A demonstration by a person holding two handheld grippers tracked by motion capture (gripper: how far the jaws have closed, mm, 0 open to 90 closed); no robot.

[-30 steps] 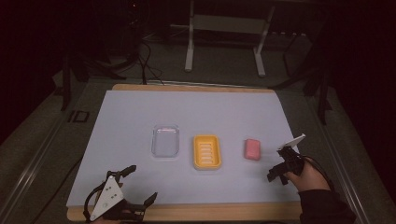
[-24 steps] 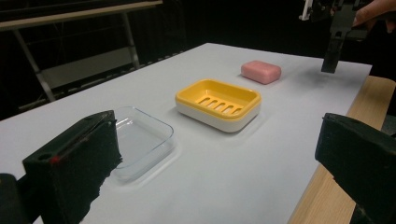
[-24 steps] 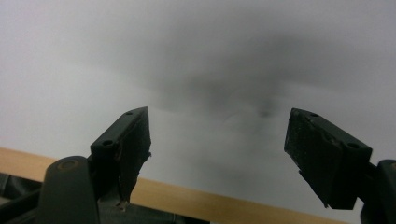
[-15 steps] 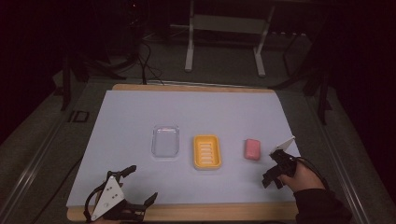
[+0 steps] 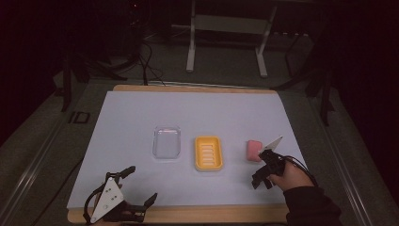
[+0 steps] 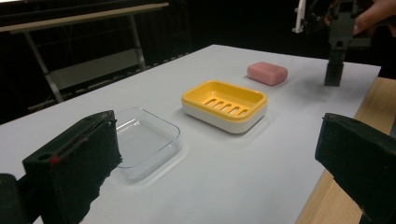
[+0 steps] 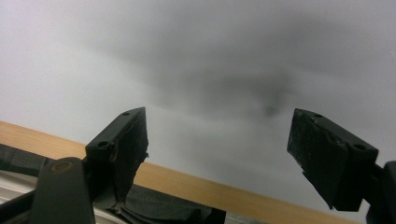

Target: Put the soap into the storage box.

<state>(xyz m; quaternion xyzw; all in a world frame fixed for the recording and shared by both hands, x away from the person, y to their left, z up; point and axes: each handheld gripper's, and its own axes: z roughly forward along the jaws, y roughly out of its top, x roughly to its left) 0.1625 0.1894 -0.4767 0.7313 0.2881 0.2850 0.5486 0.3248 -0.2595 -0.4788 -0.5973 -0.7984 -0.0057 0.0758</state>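
Beside yellow dish [image 5: 208, 153]: pink soap bar [image 5: 254, 150], rounded, apparently unwrapped.

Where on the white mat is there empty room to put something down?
The far half of the mat, beyond the clear tray, yellow soap dish and pink soap, is bare. That middle row is crowded.
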